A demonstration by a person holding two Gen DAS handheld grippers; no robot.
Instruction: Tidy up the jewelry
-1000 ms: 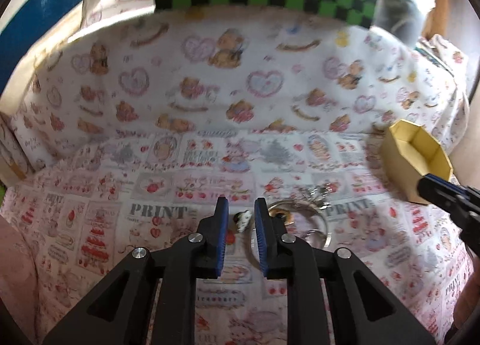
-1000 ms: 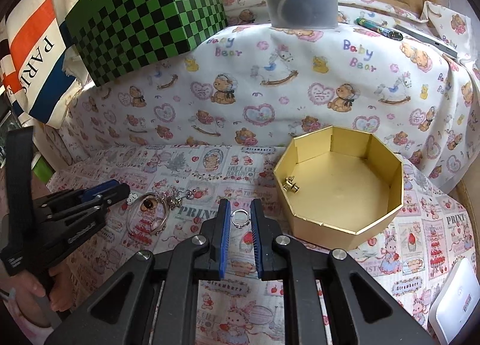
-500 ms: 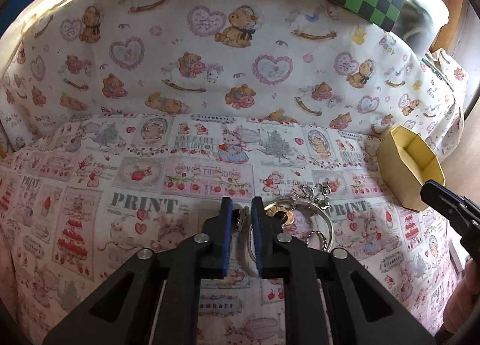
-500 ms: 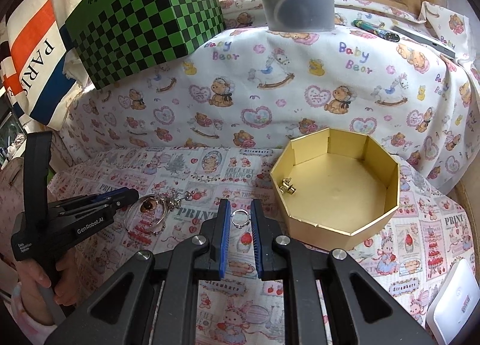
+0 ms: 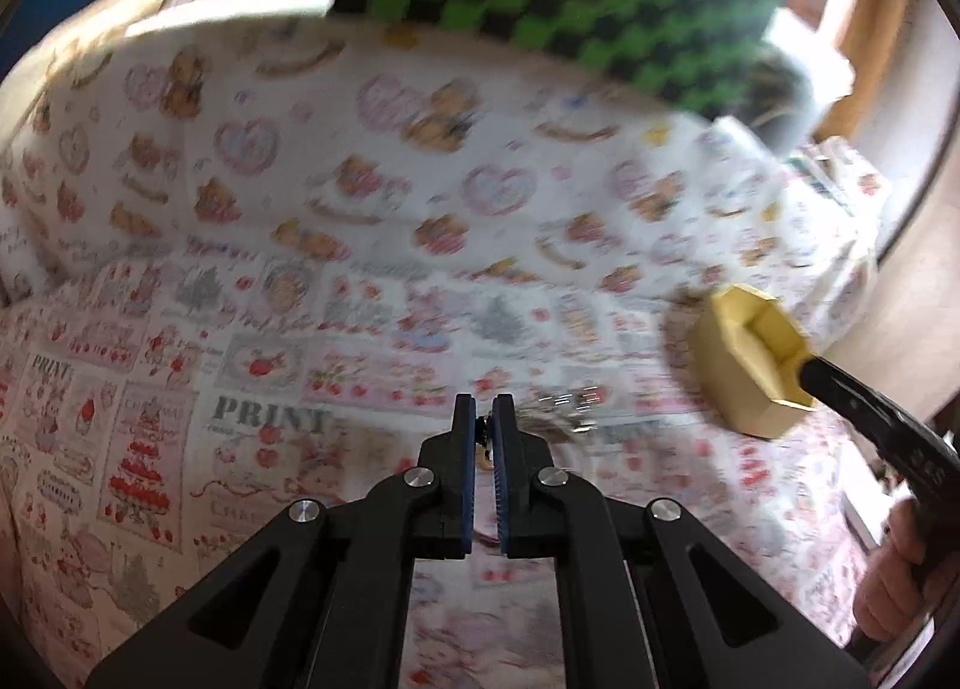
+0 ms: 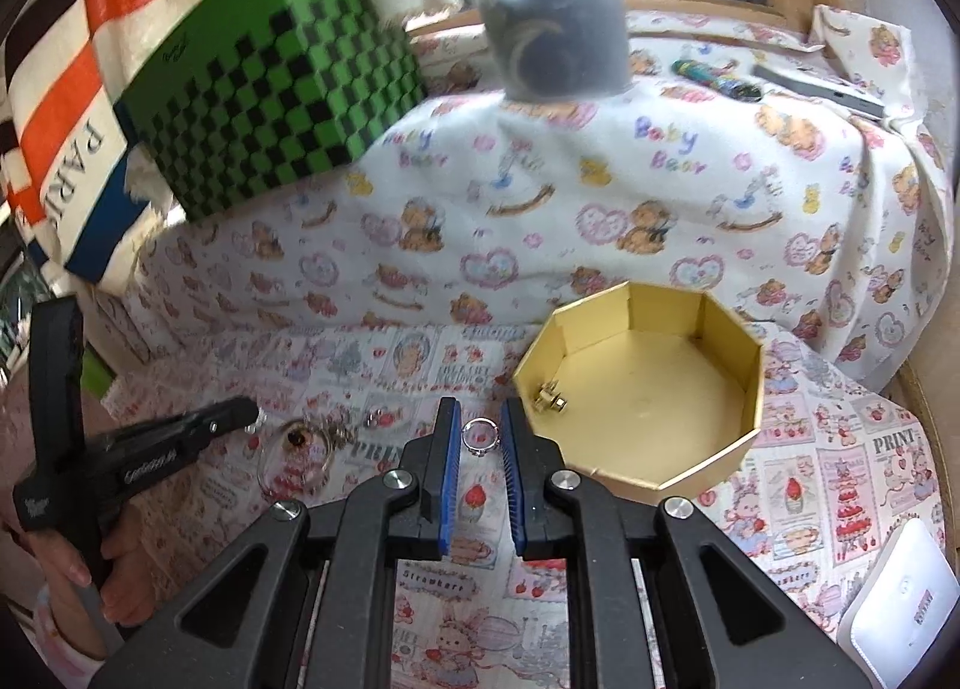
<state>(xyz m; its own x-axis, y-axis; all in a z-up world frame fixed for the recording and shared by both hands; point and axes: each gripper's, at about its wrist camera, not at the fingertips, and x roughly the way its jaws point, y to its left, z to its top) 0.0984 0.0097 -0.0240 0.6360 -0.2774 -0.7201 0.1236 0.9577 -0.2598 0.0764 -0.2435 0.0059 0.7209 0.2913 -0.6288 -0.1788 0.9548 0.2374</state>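
Note:
My left gripper (image 5: 483,420) is shut on a small earring (image 5: 482,437), held just above the printed cloth; it also shows at the left of the right wrist view (image 6: 249,412). My right gripper (image 6: 480,428) is shut on a small silver ring (image 6: 480,437), lifted above the cloth, left of the gold octagonal box (image 6: 744,437). A gold earring (image 6: 549,398) lies inside the box by its left wall. A bangle with charms (image 6: 300,452) lies on the cloth between the grippers. The box shows at the right of the left wrist view (image 5: 756,353), blurred.
A green checkered box (image 6: 270,83) and a grey cup (image 6: 555,38) stand on the raised ledge at the back. A pen (image 6: 717,78) lies on the ledge at right. A white device (image 6: 900,611) sits at the front right.
My left gripper has closed on the earring and lifted, swinging with blur. My right gripper has risen a little and moved nearer the box with the ring.

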